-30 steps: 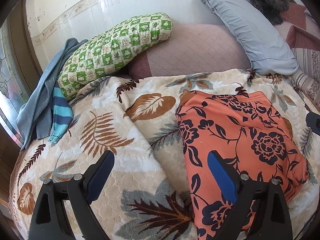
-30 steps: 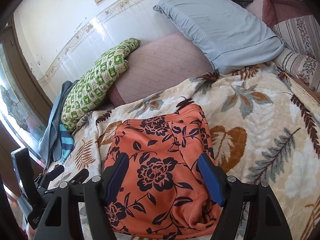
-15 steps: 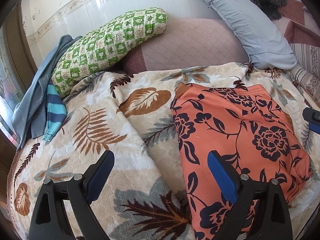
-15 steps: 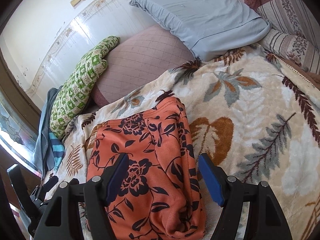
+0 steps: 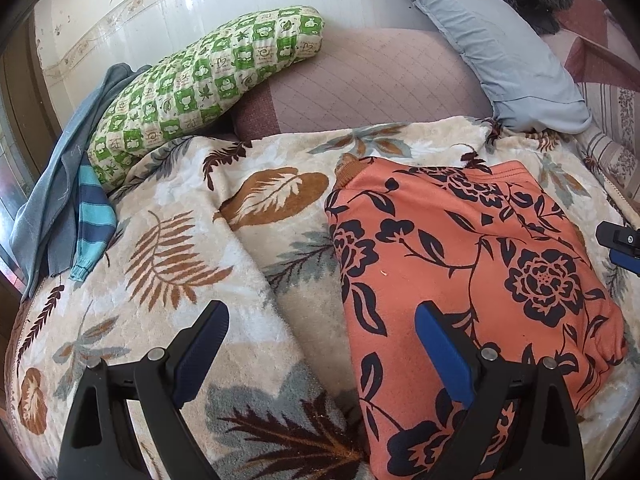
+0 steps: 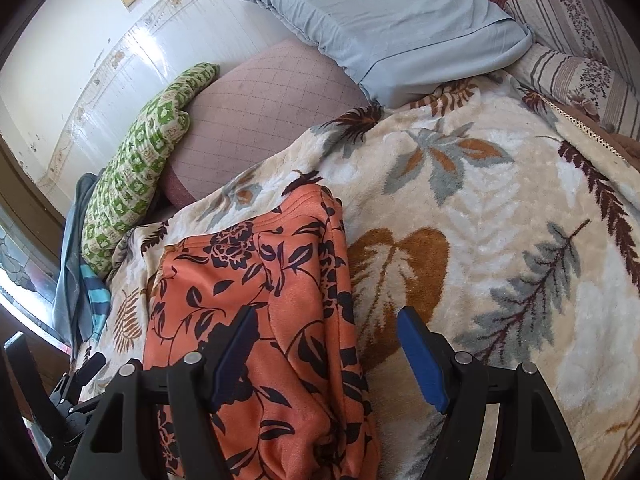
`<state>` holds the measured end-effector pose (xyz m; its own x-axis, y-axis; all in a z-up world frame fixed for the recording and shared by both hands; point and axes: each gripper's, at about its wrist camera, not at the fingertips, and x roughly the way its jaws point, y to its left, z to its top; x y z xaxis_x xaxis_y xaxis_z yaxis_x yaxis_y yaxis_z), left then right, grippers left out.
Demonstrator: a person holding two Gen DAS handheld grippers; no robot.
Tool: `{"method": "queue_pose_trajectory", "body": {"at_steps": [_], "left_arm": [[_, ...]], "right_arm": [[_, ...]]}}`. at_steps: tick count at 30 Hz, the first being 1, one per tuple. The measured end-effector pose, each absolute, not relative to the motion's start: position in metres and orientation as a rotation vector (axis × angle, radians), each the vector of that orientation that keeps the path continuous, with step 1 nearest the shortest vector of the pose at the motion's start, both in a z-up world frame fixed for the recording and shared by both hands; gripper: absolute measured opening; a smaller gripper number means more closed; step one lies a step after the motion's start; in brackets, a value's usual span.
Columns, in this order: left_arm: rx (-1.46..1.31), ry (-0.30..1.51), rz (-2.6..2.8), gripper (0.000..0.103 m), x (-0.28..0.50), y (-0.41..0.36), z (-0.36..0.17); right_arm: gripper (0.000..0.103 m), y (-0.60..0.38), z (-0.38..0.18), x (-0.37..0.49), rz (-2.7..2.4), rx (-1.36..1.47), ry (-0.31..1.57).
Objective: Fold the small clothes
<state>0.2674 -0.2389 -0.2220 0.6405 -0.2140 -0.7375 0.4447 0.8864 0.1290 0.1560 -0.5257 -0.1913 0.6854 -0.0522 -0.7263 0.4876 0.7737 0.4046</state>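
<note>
Orange floral garment (image 5: 460, 264) lies folded on the leaf-print blanket (image 5: 172, 264). Left gripper (image 5: 320, 324) has jaws apart, nothing clamped, the garment's left edge running between them, right pad over the fabric. Right gripper (image 6: 326, 330) also spread wide and empty, straddling the garment's right edge. Ahead of both: green checked pillow (image 5: 200, 84), grey pillow (image 6: 384, 24). Striped blue clothing (image 5: 90, 220) far left of the left gripper.

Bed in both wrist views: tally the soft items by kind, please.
Pillows and cushions: 3 (green checked pillow, mauve quilted cushion, grey-blue pillow)
Garments: 3 (orange floral garment, grey-blue garment, striped sleeve)
Blankets: 1 (leaf-print blanket)
Total: 7
</note>
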Motion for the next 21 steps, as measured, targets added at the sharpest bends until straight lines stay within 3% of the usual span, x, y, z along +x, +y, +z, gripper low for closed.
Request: {"method": "queue_pose_trajectory", "body": {"at_steps": [11,14,21], "left_arm": [[0.130,0.820,-0.545,0.095,0.273,-0.241,-0.237],[0.126,0.915,-0.605,0.095,0.278,-0.255,-0.248],[0.179,0.919,-0.690,0.095,0.274,-0.269,-0.249]], "right_arm": [[0.076,-0.543,-0.211,0.161,-0.260,0.732,0.792],[0.076,-0.546,-0.220,0.164,-0.246,0.752,0.812],[0.076,-0.556,-0.239,0.176,-0.185,0.866,0.829]]}}
